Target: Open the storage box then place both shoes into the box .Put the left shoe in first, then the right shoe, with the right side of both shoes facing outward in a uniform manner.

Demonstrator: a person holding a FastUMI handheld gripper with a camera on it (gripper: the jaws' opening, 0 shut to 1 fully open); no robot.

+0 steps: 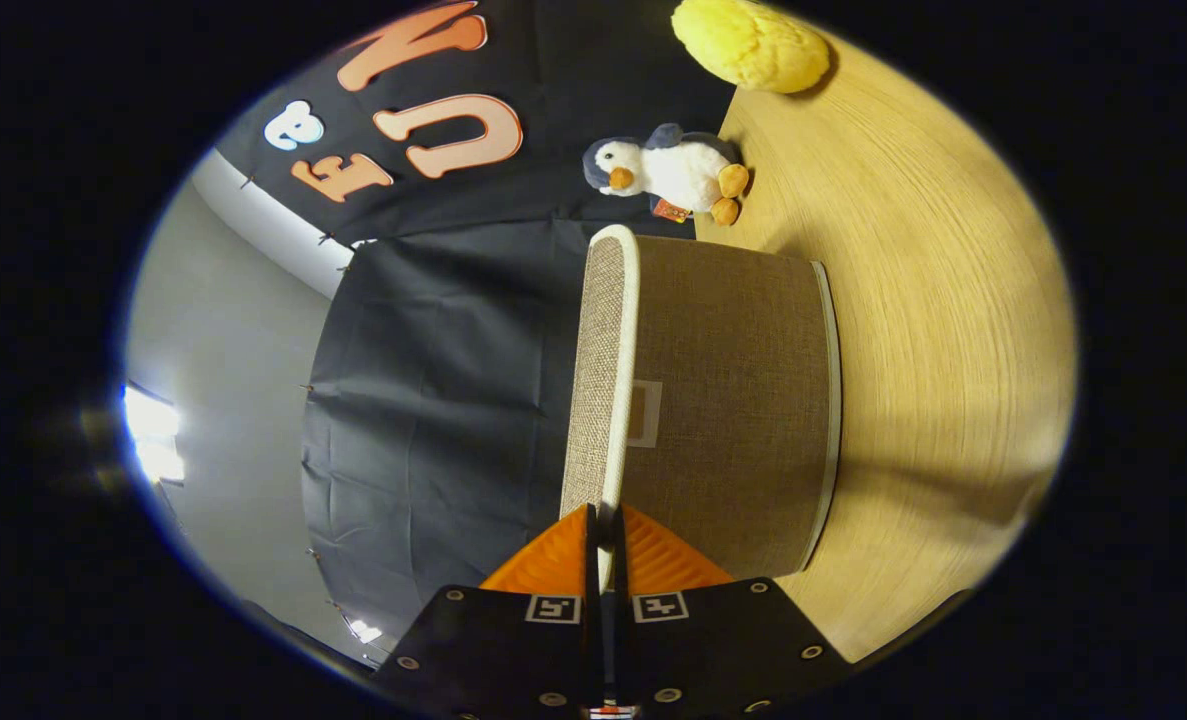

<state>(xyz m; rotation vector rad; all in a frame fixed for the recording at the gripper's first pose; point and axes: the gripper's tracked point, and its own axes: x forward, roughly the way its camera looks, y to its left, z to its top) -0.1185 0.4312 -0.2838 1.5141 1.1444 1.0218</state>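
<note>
One storage box (723,400) of woven fabric stands on the table (933,380), with one lid (601,370) and one small square tab (643,413) on its front. Beyond the box are two soft toys: one penguin (668,172) near the box's far end, and one yellow plush (750,43) further past the penguin. One gripper (605,535) has two fingers pinched on the lid's rim.

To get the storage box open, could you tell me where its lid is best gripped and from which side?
Grip the lid by its pale-trimmed edge, coming in edge-on from the side facing the gripper. That rim overhangs the storage box wall as a thin lip, and the fingers already pinch it there.
</note>
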